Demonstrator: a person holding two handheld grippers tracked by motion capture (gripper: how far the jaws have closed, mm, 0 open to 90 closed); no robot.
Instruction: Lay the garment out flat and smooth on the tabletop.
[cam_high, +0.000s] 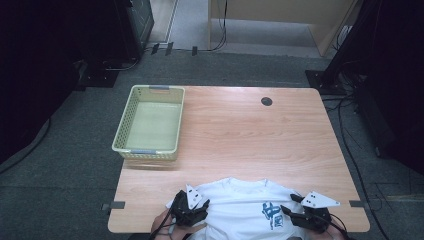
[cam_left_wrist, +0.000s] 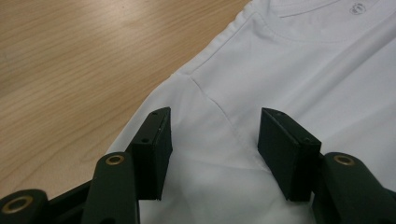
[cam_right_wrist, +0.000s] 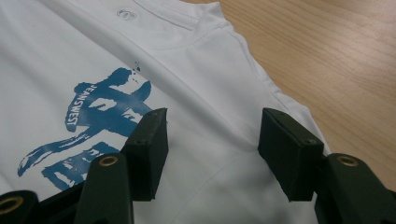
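Bare wooden table (cam_high: 240, 130) stretches toward twelve o'clock; basket (cam_high: 150, 122) at ten. White T-shirt (cam_high: 245, 207) lies at the six o'clock edge, left gripper (cam_high: 192, 202) and right gripper (cam_high: 300, 212) gaping over its shoulders.

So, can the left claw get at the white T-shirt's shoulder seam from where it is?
Probably yes. The left claw stands open right over the white T-shirt, with the shoulder seam running between its jaws and nothing lying on the cloth there. The pads do not press it yet.
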